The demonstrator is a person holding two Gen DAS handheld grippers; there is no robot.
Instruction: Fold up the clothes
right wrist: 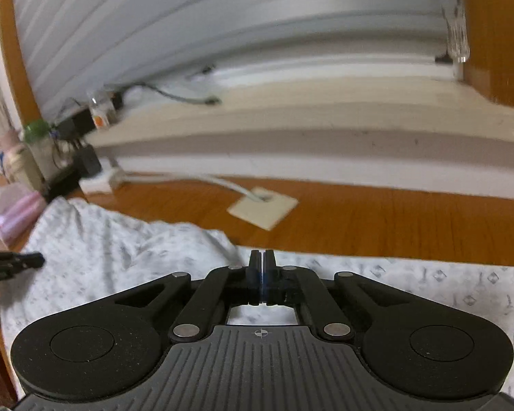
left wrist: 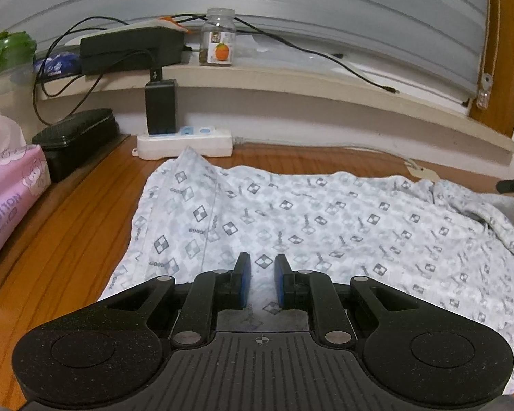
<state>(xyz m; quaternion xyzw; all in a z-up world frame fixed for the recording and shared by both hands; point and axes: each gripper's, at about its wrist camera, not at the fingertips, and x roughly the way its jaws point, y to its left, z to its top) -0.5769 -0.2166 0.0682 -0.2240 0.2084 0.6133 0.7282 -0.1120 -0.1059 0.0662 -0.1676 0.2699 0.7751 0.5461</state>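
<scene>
Patterned garment [left wrist: 325, 226] lies spread across the wooden desk [left wrist: 72, 226], long axis along its back edge. Left gripper [left wrist: 262, 267] hovers over it, jaws slightly apart, nothing between. Right gripper [right wrist: 262, 263]: jaws pressed together, empty. On the ledge, a clear jar [left wrist: 218, 39] holds brown bits.

Left tongs [left wrist: 262, 275] first: matte black plastic throughout, speckled with pale dust, two broad rounded lobes each stamped with a shallow circle. Flat link arms are pinned by round silver rivets, and a ribbed grey-black plate in the middle carries a small white crosshair mark. The finger pads [left wrist: 244, 286] are bright blue. Over to the right tongs [right wrist: 262, 269]: same black lobes, same silver rivets, same ribbed plate and crosshair, a sliver of blue showing.
</scene>
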